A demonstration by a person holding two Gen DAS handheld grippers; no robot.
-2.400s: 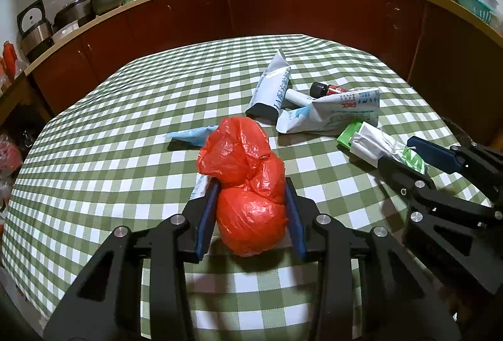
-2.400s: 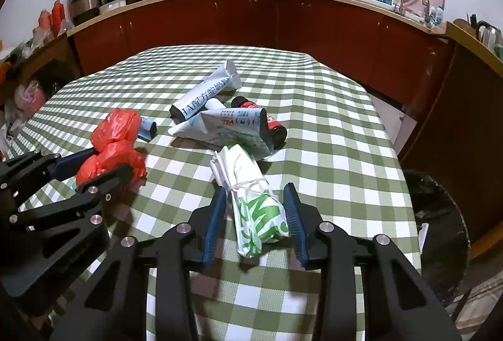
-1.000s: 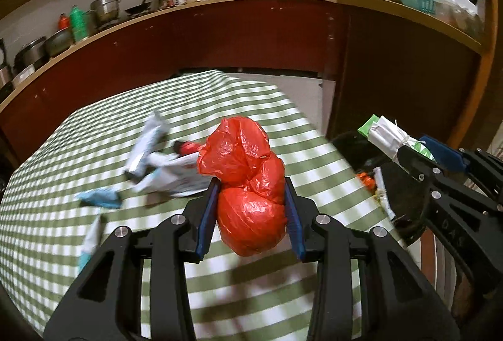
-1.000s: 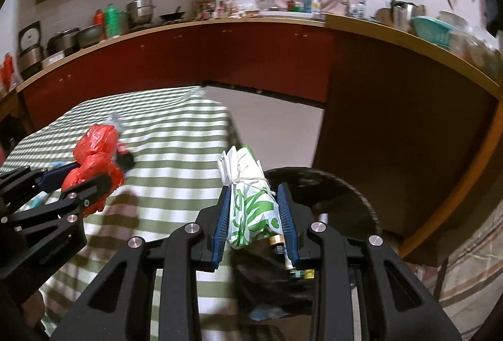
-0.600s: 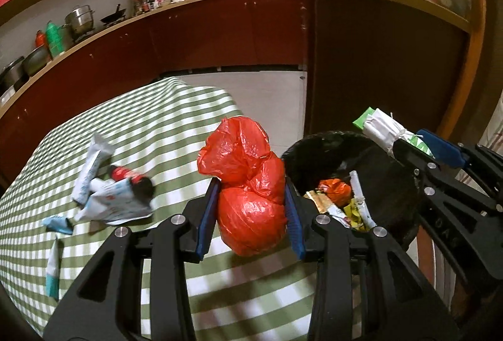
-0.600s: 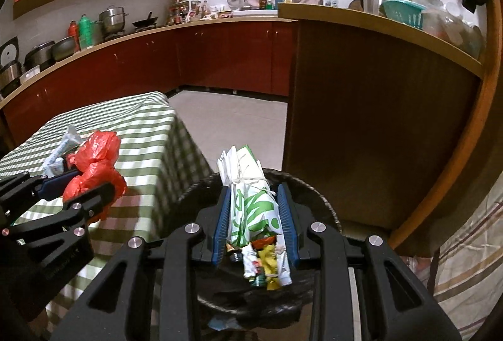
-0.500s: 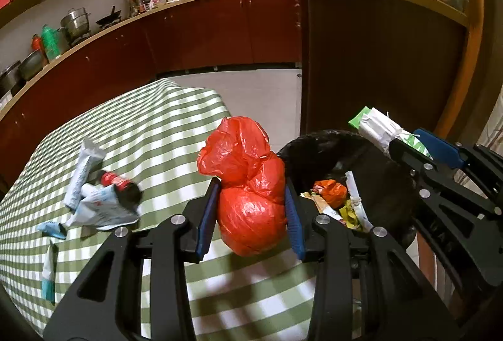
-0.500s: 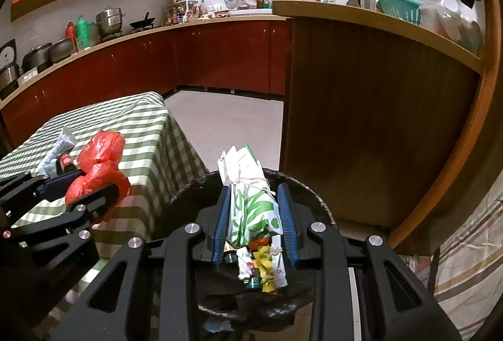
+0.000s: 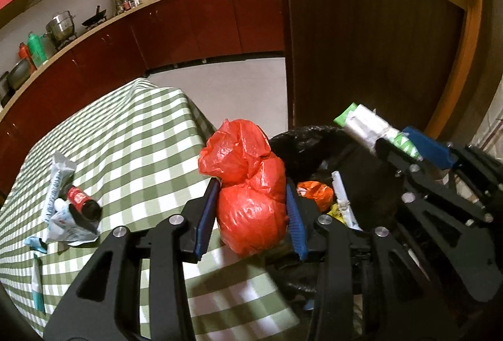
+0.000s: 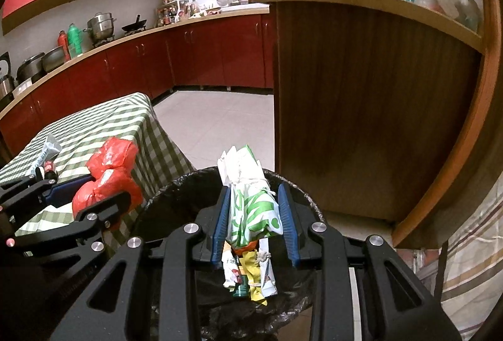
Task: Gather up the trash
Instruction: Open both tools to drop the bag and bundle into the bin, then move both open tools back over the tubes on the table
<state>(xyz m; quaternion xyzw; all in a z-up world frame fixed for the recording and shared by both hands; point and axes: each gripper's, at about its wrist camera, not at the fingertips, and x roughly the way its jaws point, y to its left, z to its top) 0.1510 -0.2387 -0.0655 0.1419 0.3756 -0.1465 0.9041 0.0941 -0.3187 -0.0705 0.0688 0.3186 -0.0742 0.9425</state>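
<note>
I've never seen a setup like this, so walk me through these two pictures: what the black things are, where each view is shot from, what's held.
There is no robot here: a person holds a two-finger tool in each hand, with a camera on each looking along its fingers. In the left view, the left tool has a red plastic bag between its opening jaws. In the right view, the right tool grips a green-and-white bag over a black-lined trash bin that already has litter in it. Tubes and a small bottle lie on the checked tablecloth.
</note>
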